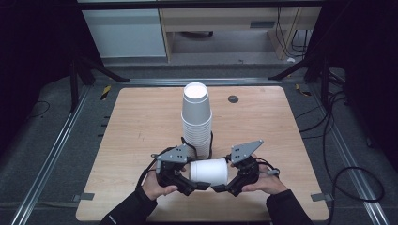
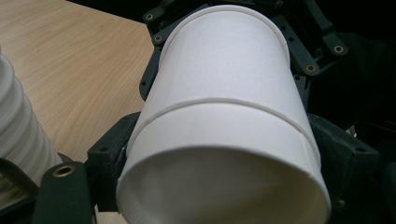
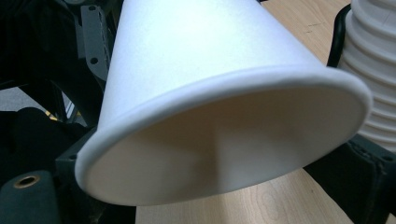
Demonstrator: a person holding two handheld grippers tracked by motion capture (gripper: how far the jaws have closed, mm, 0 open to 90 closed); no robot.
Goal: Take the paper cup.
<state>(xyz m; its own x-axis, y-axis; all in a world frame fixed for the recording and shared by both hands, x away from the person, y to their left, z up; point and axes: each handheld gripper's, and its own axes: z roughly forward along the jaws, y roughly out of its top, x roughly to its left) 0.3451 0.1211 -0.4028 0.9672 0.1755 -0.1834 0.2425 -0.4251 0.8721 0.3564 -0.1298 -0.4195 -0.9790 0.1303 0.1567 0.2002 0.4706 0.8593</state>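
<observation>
Paper cup [image 1: 209, 171] is held lying on its side, low over the near part of the table [image 1: 141, 126], just in front of the cup stack [image 1: 196, 119]. Its base end is gripped by the left gripper [image 1: 196, 183]; its rim is pinched by the right gripper [image 1: 221, 187].

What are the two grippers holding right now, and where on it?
A white paper cup lying sideways, held between them: left gripper at its base end, right gripper at its rim end.

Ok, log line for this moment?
paper cup: on its side, off the table | left gripper: on cup | right gripper: on cup | cup stack: upright behind
</observation>
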